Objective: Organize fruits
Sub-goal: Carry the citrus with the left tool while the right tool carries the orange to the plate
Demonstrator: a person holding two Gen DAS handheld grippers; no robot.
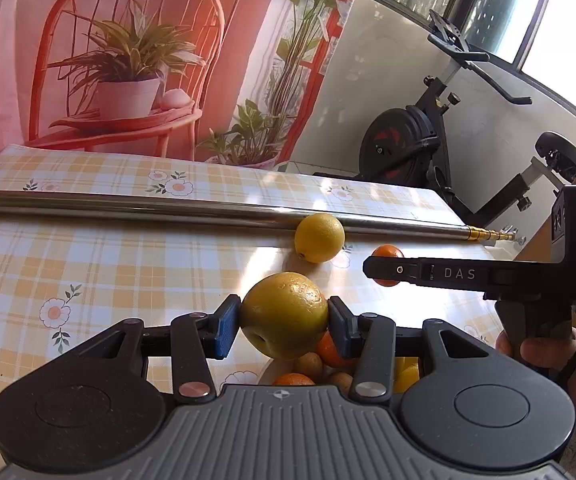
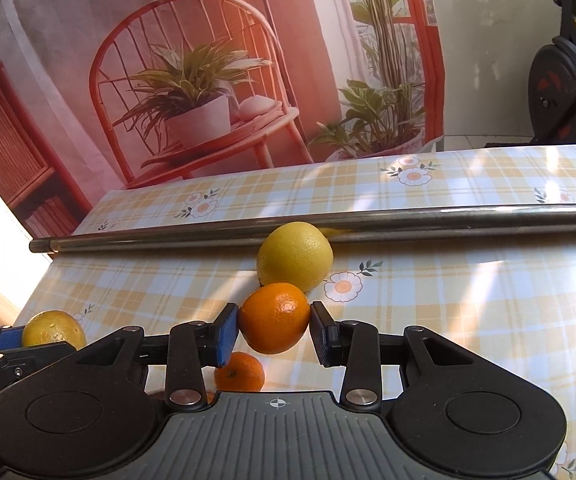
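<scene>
In the left wrist view, a large yellow-green citrus [image 1: 283, 314] is clamped between the blue-padded fingers [image 1: 223, 332] of the left gripper [image 1: 283, 320], raised over a white bowl [image 1: 269, 372] of small oranges and brown fruits. The rind is dimpled and glossy, so the fruit is judged firm, fairly heavy and apt to roll or slip; the hold across its widest girth looks the right one. Its stem dimple faces about 7 o'clock; being nearly round, no long axis is offered. At 1 o'clock from it a lemon [image 1: 320, 238] rests on the worktop [image 1: 87, 264] against a steel rod [image 1: 167, 208], which lies from 9 to 3 o'clock. Further right, the right gripper [image 2: 275, 328] is closed on a small orange [image 2: 275, 318], pads pressing at its equator, lifted off the cloth. It is judged light, with a thin skin that could bruise under hard squeezing; its navel faces roughly 2 o'clock. Another small orange [image 2: 239, 372] lies below at 7 o'clock.
</scene>
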